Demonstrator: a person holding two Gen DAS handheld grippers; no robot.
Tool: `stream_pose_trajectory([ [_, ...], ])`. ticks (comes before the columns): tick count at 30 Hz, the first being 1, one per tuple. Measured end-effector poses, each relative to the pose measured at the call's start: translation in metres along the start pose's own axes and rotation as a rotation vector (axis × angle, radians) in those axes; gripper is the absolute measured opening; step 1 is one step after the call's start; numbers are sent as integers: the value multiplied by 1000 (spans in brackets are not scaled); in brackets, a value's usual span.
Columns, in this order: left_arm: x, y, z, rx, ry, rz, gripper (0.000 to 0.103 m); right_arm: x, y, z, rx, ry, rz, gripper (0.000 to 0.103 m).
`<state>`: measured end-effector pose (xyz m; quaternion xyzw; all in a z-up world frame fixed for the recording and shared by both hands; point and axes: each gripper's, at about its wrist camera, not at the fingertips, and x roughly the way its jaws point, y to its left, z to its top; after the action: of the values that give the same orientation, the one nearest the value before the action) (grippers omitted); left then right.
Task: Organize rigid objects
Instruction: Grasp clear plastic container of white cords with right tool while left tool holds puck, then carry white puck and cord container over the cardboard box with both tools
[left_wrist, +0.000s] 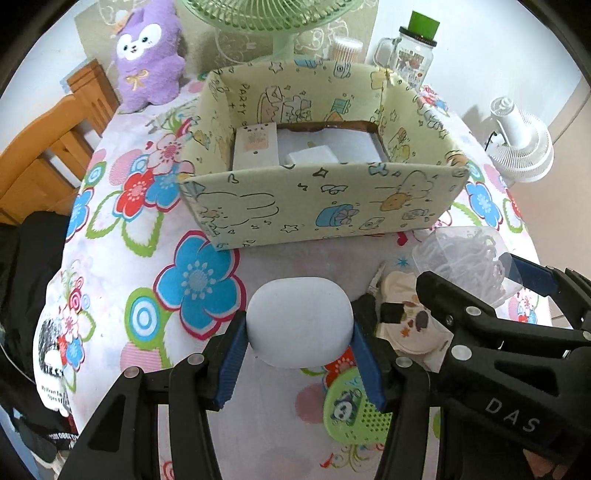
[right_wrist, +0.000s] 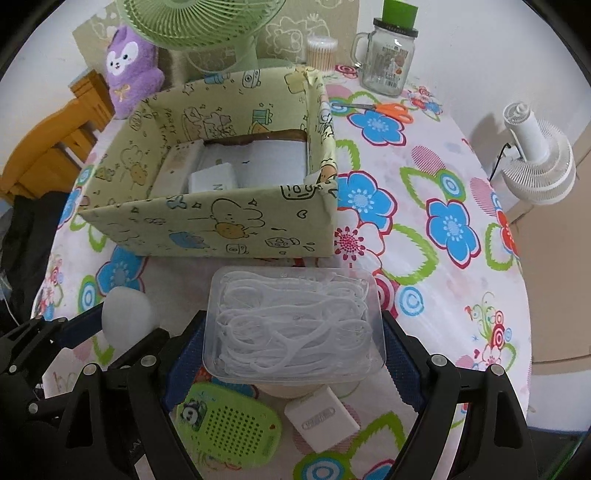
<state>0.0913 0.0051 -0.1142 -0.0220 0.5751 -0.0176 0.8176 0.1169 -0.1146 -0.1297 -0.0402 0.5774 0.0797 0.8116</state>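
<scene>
- Box (left_wrist: 325, 206): open-topped, covered in pale yellow-green cartoon paper, standing mid-bench. Already inside: a tall pale carton (left_wrist: 255, 146) against its left wall and a few flat white packets (right_wrist: 214, 177) on the bottom. That share of the sorting looks done.
- Left hand-held gripper (left_wrist: 299, 332): closed partway, its blue pads pressing both sides of a white egg-shaped case (left_wrist: 299, 321). The case hangs clear of the cloth, just short of the box's near wall.
- Right hand-held gripper (right_wrist: 293, 339): spread wide, its pads against the short ends of a clear plastic tub (right_wrist: 295, 321). The tub is held above the things on the cloth, in front of the box.
- Tub: rectangular, rounded corners, see-through, packed with loops of white cord or strap.
- Case: smooth, matt, no seam or marking visible from here.
- Still out on the bench (right_wrist: 424, 155): a green perforated card with a panda (right_wrist: 229, 421), a small white plug-like block (right_wrist: 321, 417), and a beige piece with dark spots (left_wrist: 410, 317) half hidden behind the left hand-held gripper.
- Estimate: about midway; two items are in hand and at least three more wait.
- Far edge, seemingly not part of the job: orange scissors (right_wrist: 388, 109), a glass mug jar (right_wrist: 388, 55), a purple plush toy (left_wrist: 147, 55), two fans.
</scene>
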Motion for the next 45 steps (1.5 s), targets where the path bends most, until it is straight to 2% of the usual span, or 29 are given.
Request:
stream_pose_trajectory([
  [8,-26,-6,2,-8,-42,20,57,-28,-4,-2,-10,-43,16,88],
  [24,-68,-14,18,-3,-120,53,57,-73,-5,16,-40,-123,38,88],
  [45,-69,-9,58,6,-134,59,57,-78,-2,61,-44,-143,40,88],
])
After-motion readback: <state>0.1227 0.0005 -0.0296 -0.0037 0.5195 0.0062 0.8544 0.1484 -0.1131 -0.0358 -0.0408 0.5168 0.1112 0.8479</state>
